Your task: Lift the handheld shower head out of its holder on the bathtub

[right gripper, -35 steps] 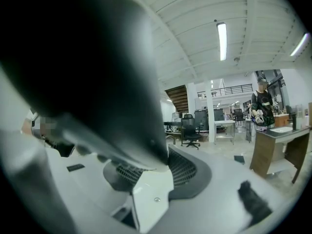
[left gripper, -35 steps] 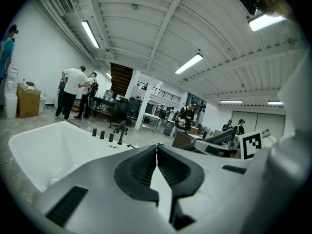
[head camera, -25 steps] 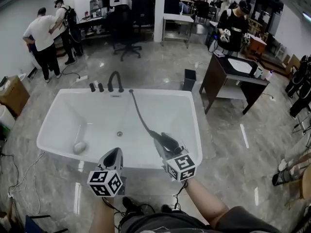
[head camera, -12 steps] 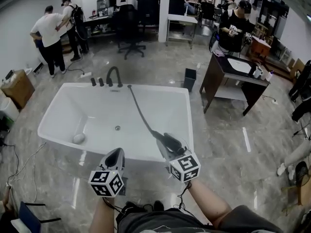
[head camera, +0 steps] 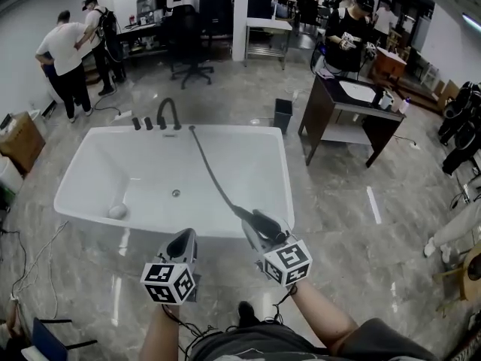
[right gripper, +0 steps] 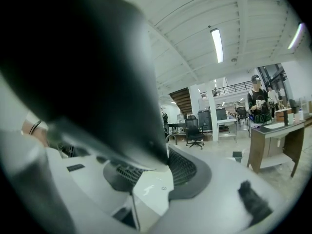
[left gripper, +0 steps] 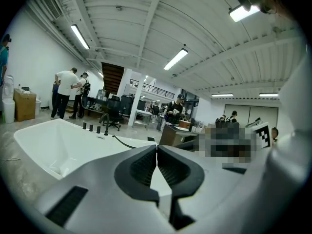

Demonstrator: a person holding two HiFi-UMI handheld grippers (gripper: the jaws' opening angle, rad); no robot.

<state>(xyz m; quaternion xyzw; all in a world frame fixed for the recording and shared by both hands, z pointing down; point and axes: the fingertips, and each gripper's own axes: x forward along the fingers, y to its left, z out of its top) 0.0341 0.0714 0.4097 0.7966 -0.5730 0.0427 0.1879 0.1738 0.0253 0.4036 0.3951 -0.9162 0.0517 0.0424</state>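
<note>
Head view: the right gripper (head camera: 254,222) has its jaws clamped on the dark shower head (head camera: 264,222) above the white bathtub's (head camera: 83,173) near rim. The hose (head camera: 211,173) runs across to the far rim beside the faucet (head camera: 168,113). The left gripper's (head camera: 183,241) jaws are pressed together, empty. Both cubes (head camera: 167,283) bear square black-and-white markers.

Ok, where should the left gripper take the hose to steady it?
Probably the hose near the shower head in the right gripper, coming from its left: that stretch spans free above the tub, nearest the shut left gripper.
</note>
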